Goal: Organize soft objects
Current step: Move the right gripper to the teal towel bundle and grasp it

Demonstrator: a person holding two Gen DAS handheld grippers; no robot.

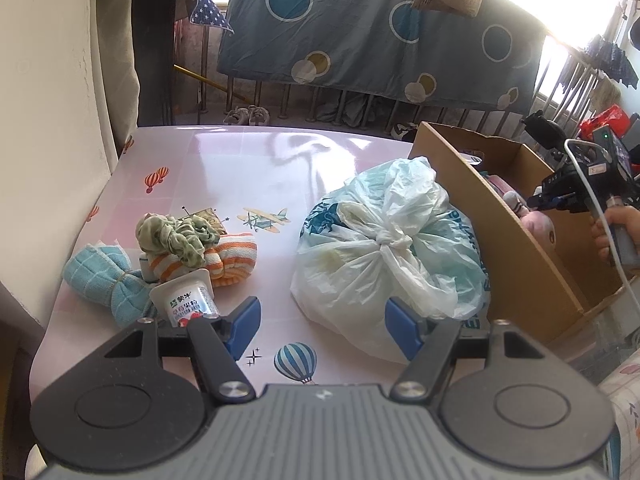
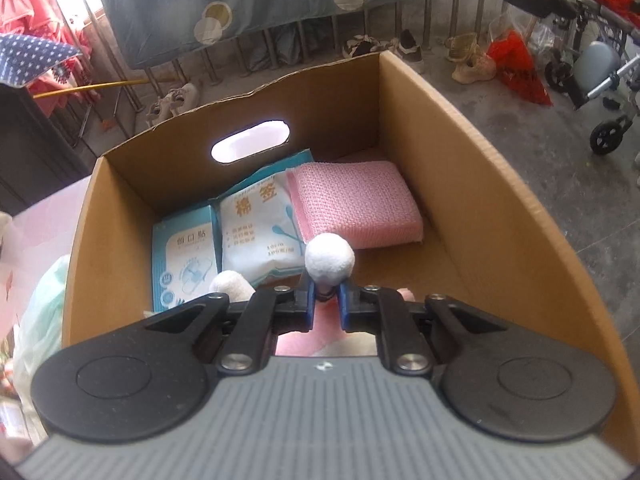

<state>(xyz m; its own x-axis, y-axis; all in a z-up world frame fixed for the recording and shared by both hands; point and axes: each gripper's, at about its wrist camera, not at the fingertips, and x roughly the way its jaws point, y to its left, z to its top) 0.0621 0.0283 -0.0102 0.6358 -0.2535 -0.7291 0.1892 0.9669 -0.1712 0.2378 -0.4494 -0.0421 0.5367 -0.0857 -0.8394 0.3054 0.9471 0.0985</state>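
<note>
my right claw (image 2: pixel 325 298): clamped on a white pom-pom (image 2: pixel 329 261), over the cardboard box (image 2: pixel 500 184)
my left claw (image 1: pixel 318 322): wide open, nothing in it, right by the knotted plastic bag (image 1: pixel 384 256)

Your right gripper (image 2: pixel 324 294) sits low in the middle of the frame, its blue pads pinched on the base of a white fluffy ball (image 2: pixel 329 261). It's over the open cardboard box (image 2: pixel 460 128), which fills most of the picture. Inside, a pink sponge (image 2: pixel 356 204) lies center-right, a white cotton swab packet (image 2: pixel 260 228) touches its left side, and a blue bandage packet (image 2: pixel 184 256) sits further left. A second white plush bit (image 2: pixel 234 286) peeks out just left of the pads. Something pink shows below the jaws, too hidden to tell.
</note>
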